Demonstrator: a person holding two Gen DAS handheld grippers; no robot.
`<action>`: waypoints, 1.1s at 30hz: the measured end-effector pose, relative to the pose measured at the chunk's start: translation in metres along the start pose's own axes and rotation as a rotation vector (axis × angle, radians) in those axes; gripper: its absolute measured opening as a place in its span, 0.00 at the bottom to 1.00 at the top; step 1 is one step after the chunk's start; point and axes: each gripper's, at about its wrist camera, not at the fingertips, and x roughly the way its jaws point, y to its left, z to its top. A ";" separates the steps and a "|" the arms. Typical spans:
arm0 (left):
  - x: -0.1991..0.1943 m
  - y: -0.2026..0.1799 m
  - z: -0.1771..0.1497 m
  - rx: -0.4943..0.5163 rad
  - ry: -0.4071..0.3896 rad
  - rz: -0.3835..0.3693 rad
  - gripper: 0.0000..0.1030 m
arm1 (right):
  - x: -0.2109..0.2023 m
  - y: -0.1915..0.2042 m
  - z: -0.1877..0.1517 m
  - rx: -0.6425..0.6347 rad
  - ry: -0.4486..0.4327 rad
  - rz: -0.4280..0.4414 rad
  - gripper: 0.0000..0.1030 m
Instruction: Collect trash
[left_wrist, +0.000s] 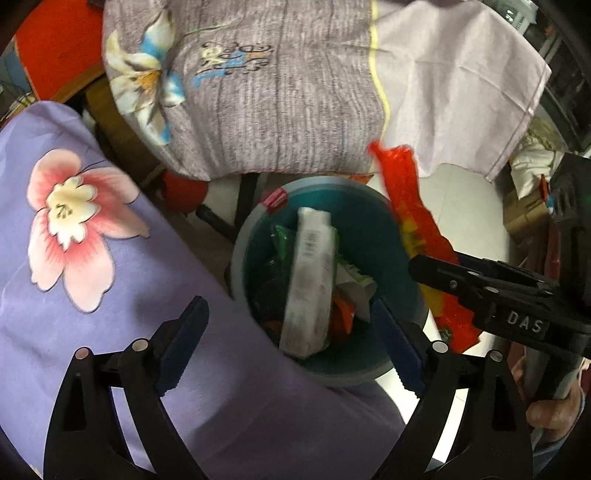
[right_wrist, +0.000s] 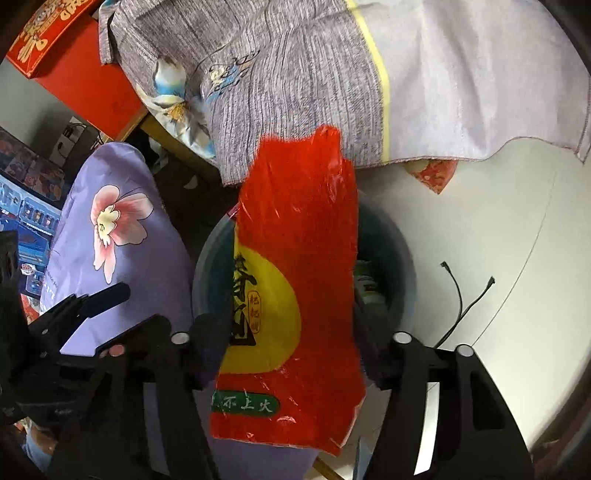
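A teal trash bin (left_wrist: 369, 229) stands on the floor and holds a white wrapper (left_wrist: 310, 280) among green and red packets. My left gripper (left_wrist: 291, 343) is open and empty just above the bin. My right gripper (right_wrist: 291, 354) has its jaws wide apart, with a red and yellow snack bag (right_wrist: 295, 280) lying between them over the bin (right_wrist: 391, 254). The bag blurs, and I cannot tell whether a finger touches it. In the left wrist view the bag (left_wrist: 410, 206) hangs at the right gripper (left_wrist: 436, 266) over the bin's right rim.
A purple flowered cushion (left_wrist: 110, 280) lies left of the bin. A grey and pink cloth (left_wrist: 295, 92) drapes over furniture behind it. A red box (right_wrist: 74, 55) sits at the back left. A black cable (right_wrist: 461, 306) lies on the white floor at right.
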 end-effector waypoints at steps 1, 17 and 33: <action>-0.004 0.002 -0.002 -0.005 -0.006 0.006 0.89 | 0.000 0.000 0.000 0.006 0.002 0.003 0.67; -0.062 0.006 -0.038 -0.036 -0.080 0.100 0.96 | -0.054 0.022 -0.036 -0.073 -0.071 -0.014 0.93; -0.119 0.016 -0.090 -0.098 -0.178 0.177 0.96 | -0.098 0.053 -0.089 -0.208 -0.132 -0.031 0.93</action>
